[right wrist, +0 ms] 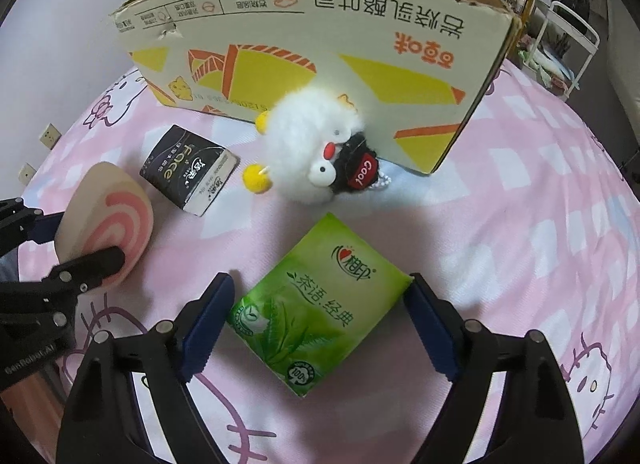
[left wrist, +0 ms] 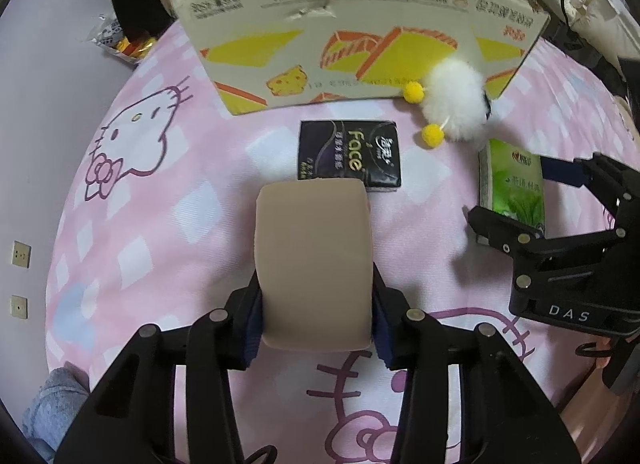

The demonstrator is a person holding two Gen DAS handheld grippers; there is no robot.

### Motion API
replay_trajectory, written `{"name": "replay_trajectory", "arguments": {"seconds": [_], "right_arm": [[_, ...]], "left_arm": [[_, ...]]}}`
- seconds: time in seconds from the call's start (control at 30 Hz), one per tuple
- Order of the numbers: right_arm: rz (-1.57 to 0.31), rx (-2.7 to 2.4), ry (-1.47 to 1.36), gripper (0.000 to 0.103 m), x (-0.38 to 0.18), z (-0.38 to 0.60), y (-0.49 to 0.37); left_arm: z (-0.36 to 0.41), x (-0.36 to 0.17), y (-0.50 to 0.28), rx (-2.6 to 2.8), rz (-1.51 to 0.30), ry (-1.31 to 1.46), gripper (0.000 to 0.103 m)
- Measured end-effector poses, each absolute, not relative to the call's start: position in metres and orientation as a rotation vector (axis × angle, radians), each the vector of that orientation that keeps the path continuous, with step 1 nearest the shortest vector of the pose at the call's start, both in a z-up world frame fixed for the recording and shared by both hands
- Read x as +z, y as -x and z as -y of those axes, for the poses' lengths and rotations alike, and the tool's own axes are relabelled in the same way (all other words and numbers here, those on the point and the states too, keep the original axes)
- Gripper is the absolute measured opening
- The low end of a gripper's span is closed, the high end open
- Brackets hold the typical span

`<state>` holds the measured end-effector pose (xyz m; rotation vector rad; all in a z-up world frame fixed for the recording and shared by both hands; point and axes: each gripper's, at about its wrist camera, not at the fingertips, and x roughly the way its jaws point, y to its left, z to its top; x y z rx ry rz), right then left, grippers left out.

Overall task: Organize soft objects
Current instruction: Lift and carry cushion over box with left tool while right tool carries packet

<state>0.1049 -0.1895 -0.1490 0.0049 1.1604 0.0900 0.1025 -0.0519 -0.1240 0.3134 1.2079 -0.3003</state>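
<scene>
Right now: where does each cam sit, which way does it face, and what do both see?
Left wrist: on left gripper, facing the cardboard box; own fingers clamp the beige swirl cushion; right gripper at right.
Right wrist: on right gripper, open around the green tissue pack; left gripper at left.
Shared: box, black tissue pack, white plush, cushion.

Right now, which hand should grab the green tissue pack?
The right one, probably. Its tool is open with the green tissue pack already between its fingers, while the left tool is shut on the swirl cushion.
</scene>
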Motion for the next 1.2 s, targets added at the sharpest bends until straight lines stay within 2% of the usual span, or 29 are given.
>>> {"name": "replay_trajectory", "arguments": {"seconds": [0.63, 0.77, 1.2], "right_arm": [[-1.06, 0.089, -0.067, 0.088, -0.121, 0.2, -0.091], [-0.959, 0.06, -0.084, 0.088, -0.1, 0.208, -0.081], [-0.606, 0.04, -0.109, 0.088, -0.026, 0.223, -0.048]], "left_arm": [[0.036, -0.088, -0.091, -0.277, -1.055, -0.242, 0.042], [0.038, -0.082, -0.086, -0.293, -1.018, -0.249, 0.041], [0.023, -0.024, -0.065, -0.316, -0.725, -0.147, 0.041]]}}
